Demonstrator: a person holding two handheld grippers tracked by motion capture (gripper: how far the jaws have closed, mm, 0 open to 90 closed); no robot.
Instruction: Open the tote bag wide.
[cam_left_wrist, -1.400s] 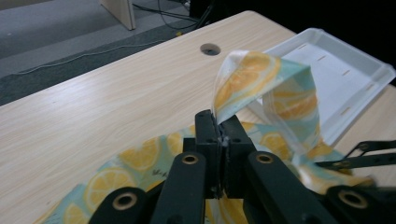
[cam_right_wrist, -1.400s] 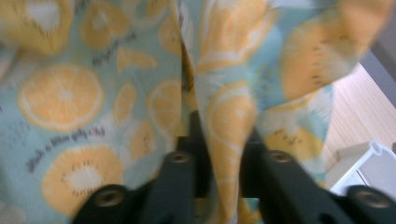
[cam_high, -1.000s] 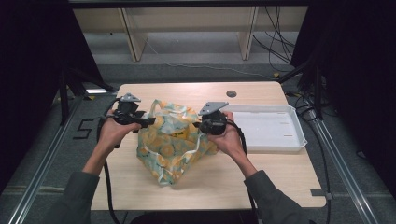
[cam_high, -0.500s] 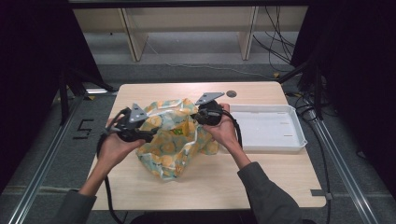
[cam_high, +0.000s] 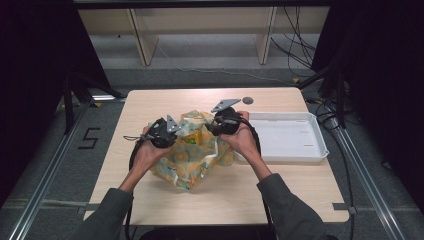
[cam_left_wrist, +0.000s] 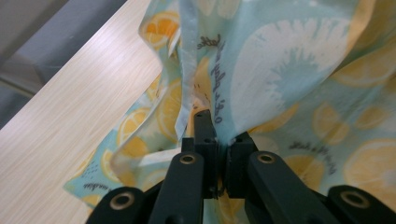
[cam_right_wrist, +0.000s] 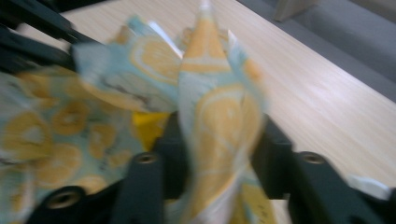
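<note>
a pale wooden table (cam_high: 150, 200) stood under the high camera, with a white tray (cam_high: 287, 140) resting on its right side, just beside the work. a small dark disc (cam_high: 247, 100) lay near the far edge, apart from everything else.

the bag (cam_high: 192, 155), a crumpled one printed with orange slices on pale blue, sat at the middle of the table, its right side close to the tray. a person's forearms in grey sleeves came in from the near edge, one hand to each side of it.

the left gripper (cam_high: 167, 134) pressed in at the bag's left upper edge. in the left gripper view its jaws had just been closing and stood pinched together on a fold of the bag (cam_left_wrist: 261, 79), the printed film rising straight up from between the pads and spreading away to either side, the bare table (cam_left_wrist: 74, 107) showing off to the left.

the right gripper (cam_high: 214, 126) met the bag's top right corner, opposite the left one and with the bunched top of the bag between them. in the blurred right gripper view its jaws had just been opening and stood well apart, a twisted strip of the bag (cam_right_wrist: 219, 116) running up through the gap; whether either pad touched it could not be told through the blur. the left gripper (cam_right_wrist: 32, 32) showed dark at that view's upper left.
</note>
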